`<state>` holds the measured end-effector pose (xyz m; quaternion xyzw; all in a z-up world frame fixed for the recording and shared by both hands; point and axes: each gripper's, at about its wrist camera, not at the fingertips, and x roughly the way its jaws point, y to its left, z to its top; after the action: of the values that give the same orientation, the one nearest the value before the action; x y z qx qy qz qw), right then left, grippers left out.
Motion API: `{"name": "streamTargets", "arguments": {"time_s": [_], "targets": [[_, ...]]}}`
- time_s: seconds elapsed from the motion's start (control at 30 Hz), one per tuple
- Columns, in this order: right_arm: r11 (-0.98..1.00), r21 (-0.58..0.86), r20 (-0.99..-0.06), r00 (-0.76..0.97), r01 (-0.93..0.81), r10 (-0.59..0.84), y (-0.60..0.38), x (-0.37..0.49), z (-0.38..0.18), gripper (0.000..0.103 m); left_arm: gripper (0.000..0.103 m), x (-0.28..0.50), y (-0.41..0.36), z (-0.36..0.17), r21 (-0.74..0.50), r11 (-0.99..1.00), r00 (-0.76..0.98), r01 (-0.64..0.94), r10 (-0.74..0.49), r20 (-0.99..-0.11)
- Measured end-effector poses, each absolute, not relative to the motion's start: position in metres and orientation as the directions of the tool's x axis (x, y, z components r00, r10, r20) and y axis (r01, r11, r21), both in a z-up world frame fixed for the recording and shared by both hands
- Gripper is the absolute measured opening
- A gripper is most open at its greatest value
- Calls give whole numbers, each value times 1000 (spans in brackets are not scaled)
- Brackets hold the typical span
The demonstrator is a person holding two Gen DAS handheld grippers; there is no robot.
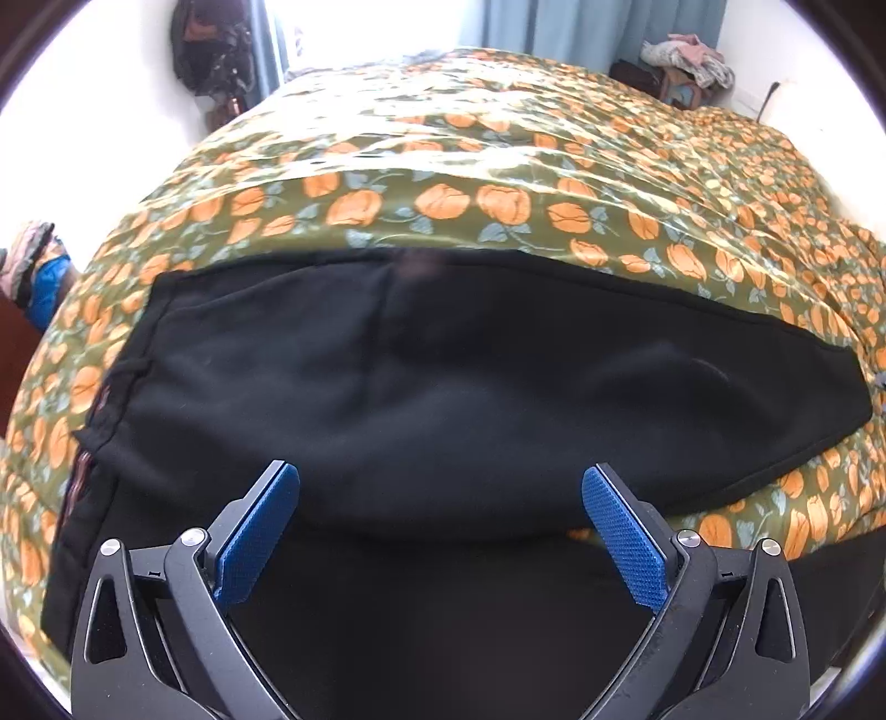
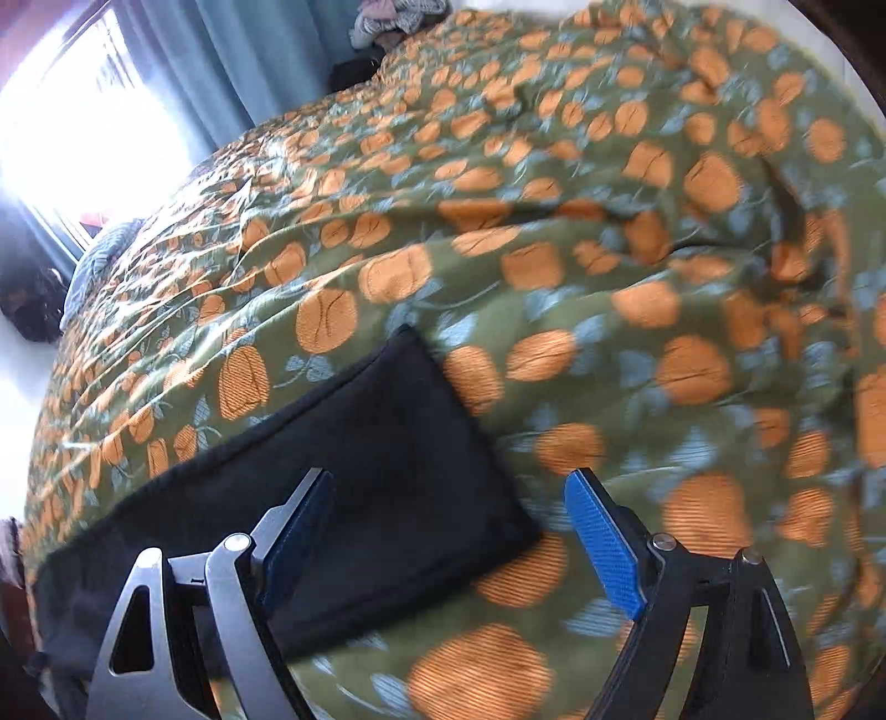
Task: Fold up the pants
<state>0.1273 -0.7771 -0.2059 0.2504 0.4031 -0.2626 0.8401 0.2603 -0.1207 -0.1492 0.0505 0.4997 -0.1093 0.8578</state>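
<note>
Black pants (image 1: 443, 382) lie flat across the bed, one leg laid on the other, waistband at the left. My left gripper (image 1: 440, 487) is open and empty, hovering over the near edge of the pants near the middle. In the right wrist view the leg end of the pants (image 2: 398, 443) lies on the cover, its hem corner between my fingers. My right gripper (image 2: 448, 493) is open and empty just above that hem end. This view is motion-blurred.
The bed has a green cover with orange flowers (image 1: 498, 166). A bright window with blue curtains (image 1: 554, 22) is behind it. Piled clothes (image 1: 686, 61) sit at the far right, a dark bag (image 1: 210, 50) hangs far left.
</note>
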Motion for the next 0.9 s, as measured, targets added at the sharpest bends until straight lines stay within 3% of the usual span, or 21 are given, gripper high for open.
{"name": "streamTargets", "arguments": {"time_s": [0.13,0.4,0.47,0.5,0.57,0.6,0.67,0.8,0.9], "targets": [[805,181,-755,604,566,-255,-756,125,-182,85,102,251,-111,-145,-1,975,475,224,-110,-873],[907,122,-773,612,403,-167,-689,138,-172,85,102,221,-83,-150,58,971,479,230,-61,-876],[907,67,-727,643,416,-241,-686,133,-165,85,102,226,-75,-148,44,980,486,196,-58,-872],[900,30,-660,685,435,-309,-682,125,-156,85,102,228,-71,-147,25,984,487,178,-66,-871],[894,-7,-579,727,448,-369,-679,119,-146,97,102,237,-63,-146,-9,990,493,138,-76,-867],[896,-10,-584,724,445,-366,-683,121,-150,103,102,240,-60,-148,-11,992,499,122,-71,-863],[892,-53,-719,603,449,-346,-699,138,-170,102,102,247,-53,-151,11,996,506,87,-34,-862],[858,-115,-698,573,501,-429,-727,130,-170,102,102,249,-38,-153,-13,999,513,36,-30,-858],[822,-3,-740,552,570,-385,-777,131,-168,102,102,247,-35,-157,10,999,509,35,-9,-861]]}}
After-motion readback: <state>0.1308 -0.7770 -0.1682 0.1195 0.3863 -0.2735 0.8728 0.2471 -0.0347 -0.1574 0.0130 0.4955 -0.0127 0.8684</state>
